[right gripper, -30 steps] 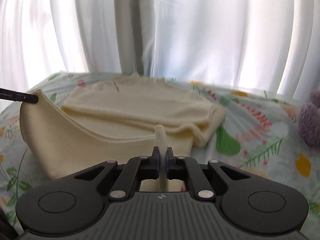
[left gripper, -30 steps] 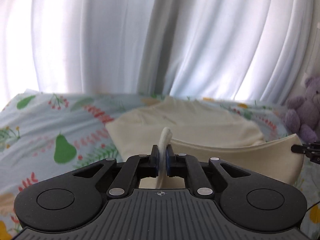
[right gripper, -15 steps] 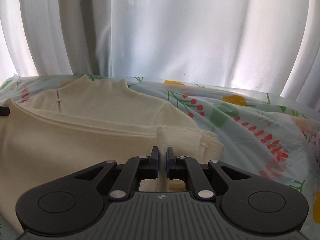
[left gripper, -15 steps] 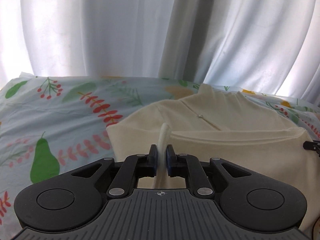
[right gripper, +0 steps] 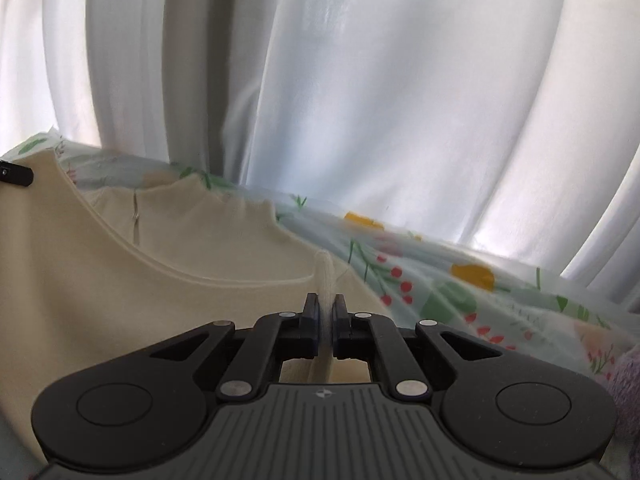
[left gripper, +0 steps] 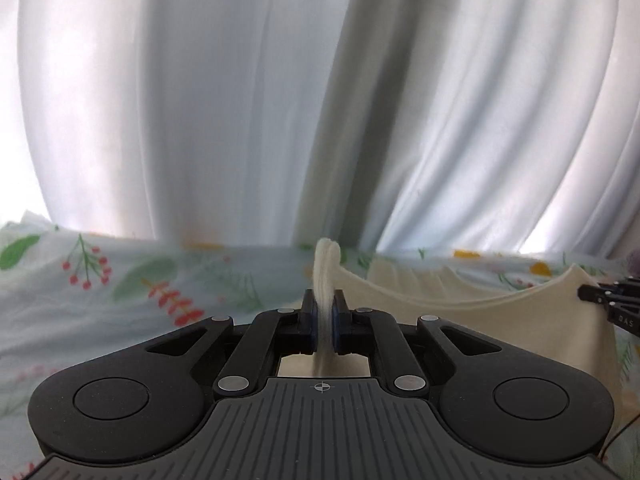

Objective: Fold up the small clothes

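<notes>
A cream knit top (right gripper: 120,280) lies on the floral sheet (right gripper: 460,300); its collar with a small slit shows at the far side (right gripper: 180,196). My left gripper (left gripper: 325,312) is shut on one corner of the top's hem, whose edge (left gripper: 480,312) sags between the grippers. My right gripper (right gripper: 327,312) is shut on the other hem corner. The hem is lifted above the rest of the top. Each gripper's tip shows at the edge of the other's view: the right one (left gripper: 612,304), the left one (right gripper: 16,174).
White curtains (left gripper: 320,100) hang right behind the bed's far edge. The floral sheet (left gripper: 120,300) stretches to the left of the top. A bit of a purple plush toy (right gripper: 628,380) sits at the right.
Both grippers have carried the hem forward toward the collar and the curtains. The lifted hem now covers most of the top's body. The views have tilted up.
</notes>
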A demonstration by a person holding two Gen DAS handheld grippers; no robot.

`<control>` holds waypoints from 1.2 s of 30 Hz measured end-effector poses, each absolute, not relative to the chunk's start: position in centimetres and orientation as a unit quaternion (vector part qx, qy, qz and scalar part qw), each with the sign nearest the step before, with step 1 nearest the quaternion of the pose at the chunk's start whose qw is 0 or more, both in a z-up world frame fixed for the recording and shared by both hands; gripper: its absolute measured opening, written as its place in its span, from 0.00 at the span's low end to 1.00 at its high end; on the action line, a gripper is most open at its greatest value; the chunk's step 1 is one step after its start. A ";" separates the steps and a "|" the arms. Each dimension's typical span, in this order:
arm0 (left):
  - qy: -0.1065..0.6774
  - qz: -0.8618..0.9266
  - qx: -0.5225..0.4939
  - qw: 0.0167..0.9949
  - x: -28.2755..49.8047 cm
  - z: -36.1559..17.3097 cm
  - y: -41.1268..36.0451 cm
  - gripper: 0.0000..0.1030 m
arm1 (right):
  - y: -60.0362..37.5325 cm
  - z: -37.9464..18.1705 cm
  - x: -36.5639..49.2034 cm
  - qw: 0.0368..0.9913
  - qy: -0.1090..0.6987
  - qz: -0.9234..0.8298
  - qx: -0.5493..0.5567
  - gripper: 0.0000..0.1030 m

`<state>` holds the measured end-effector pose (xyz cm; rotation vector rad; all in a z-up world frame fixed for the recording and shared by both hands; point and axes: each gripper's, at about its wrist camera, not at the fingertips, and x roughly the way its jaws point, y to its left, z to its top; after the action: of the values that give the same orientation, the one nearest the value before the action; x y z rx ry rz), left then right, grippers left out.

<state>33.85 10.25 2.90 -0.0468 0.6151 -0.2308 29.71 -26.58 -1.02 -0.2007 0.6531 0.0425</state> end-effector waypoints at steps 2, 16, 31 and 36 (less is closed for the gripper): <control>0.280 -0.081 -0.009 0.957 36.3 3.2 9.3 0.09 | -25.9 -0.7 32.3 0.948 0.291 -0.026 -0.123 0.05; 0.376 -0.076 -0.059 0.921 36.6 -2.6 12.1 0.43 | -27.2 -2.9 32.9 0.941 0.336 -0.020 -0.024 0.35; 0.458 -0.099 -0.174 0.866 26.8 -6.4 15.5 0.35 | -29.6 -7.4 19.6 0.903 0.417 0.032 0.099 0.28; 0.454 -0.099 -0.138 0.875 26.7 -6.0 14.6 0.10 | -28.6 -7.6 20.1 0.903 0.425 0.035 0.056 0.09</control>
<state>26.65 14.60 -5.99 -0.2891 0.9472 -0.2074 20.07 -28.56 -7.58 0.1163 0.8778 0.0728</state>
